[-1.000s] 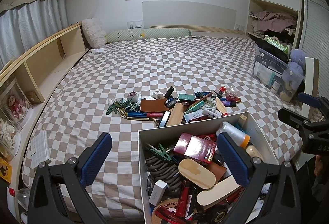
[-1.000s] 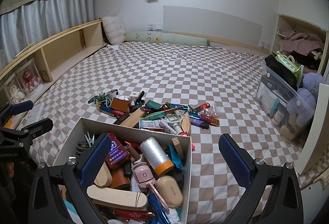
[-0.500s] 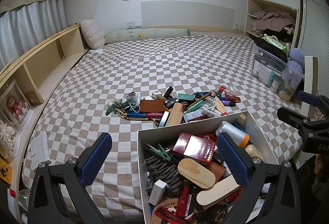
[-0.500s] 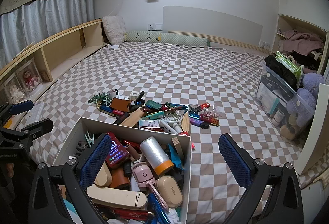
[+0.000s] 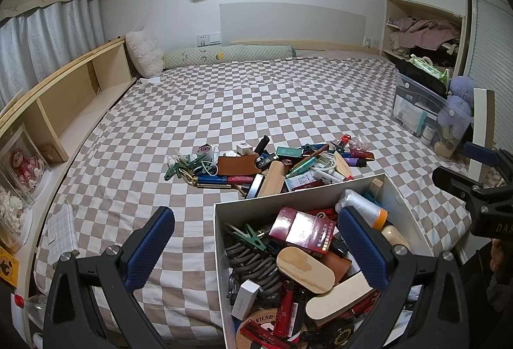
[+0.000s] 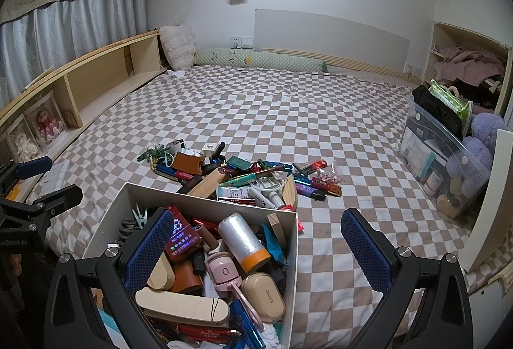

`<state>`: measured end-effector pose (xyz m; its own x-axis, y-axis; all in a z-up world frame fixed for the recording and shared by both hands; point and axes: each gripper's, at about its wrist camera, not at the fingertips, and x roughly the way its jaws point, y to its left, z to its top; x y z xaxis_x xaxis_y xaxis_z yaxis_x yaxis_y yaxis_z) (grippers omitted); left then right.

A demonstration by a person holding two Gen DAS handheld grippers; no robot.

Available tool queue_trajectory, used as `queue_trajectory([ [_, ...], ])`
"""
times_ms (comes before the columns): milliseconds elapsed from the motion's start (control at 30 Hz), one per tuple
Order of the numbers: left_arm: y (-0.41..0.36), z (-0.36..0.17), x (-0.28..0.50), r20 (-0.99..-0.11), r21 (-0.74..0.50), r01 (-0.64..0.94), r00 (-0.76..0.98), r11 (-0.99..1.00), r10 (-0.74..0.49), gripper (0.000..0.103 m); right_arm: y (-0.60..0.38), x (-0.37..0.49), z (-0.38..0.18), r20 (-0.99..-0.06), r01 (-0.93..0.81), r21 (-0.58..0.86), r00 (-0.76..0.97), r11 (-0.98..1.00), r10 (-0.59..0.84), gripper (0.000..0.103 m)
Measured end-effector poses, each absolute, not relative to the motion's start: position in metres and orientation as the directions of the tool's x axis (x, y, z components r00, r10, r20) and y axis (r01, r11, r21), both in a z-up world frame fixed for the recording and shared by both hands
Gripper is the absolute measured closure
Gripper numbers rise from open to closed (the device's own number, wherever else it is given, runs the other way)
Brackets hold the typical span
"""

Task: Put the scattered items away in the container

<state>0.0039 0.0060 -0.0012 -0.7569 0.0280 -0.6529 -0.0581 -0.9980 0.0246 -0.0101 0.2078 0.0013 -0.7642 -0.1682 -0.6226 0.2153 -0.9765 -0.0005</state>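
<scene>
A white cardboard box [image 5: 288,192] [image 6: 205,204] sits at the near edge of a checked bed, full of small items such as a dark red packet [image 5: 303,230] and a foil roll with an orange cap [image 6: 243,238]. Beyond it lies a scattered pile [image 5: 272,161] [image 6: 243,175] of pens, clips, a brown leather case [image 5: 235,164] and a wooden block [image 6: 208,183]. My left gripper [image 5: 256,248] is open and empty above the box's left wall. My right gripper [image 6: 256,249] is open and empty above the box's right wall.
A wooden shelf [image 5: 64,98] with boxed dolls runs along the bed's left side. A clear storage bin [image 6: 439,150] and a purple plush toy [image 6: 484,150] stand at the right. A pillow [image 5: 144,52] and green bolster [image 5: 227,54] lie at the head.
</scene>
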Motion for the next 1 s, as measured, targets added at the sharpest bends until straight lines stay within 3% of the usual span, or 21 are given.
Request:
queue_trajectory([
  [700, -0.022, 0.026, 0.027, -0.577, -0.04, -0.016, -0.816, -0.999, 0.036, 0.0, 0.232, 0.008, 0.032, -0.514, 0.184, 0.032, -0.84, -0.982, -0.174, 0.0],
  [1000, -0.035, 0.043, 0.032, -0.526, -0.038, -0.002, -0.851, -0.999, 0.022, 0.0, 0.245, 0.01, 0.057, -0.415, 0.085, -0.01, -0.907, -0.996, -0.073, 0.0],
])
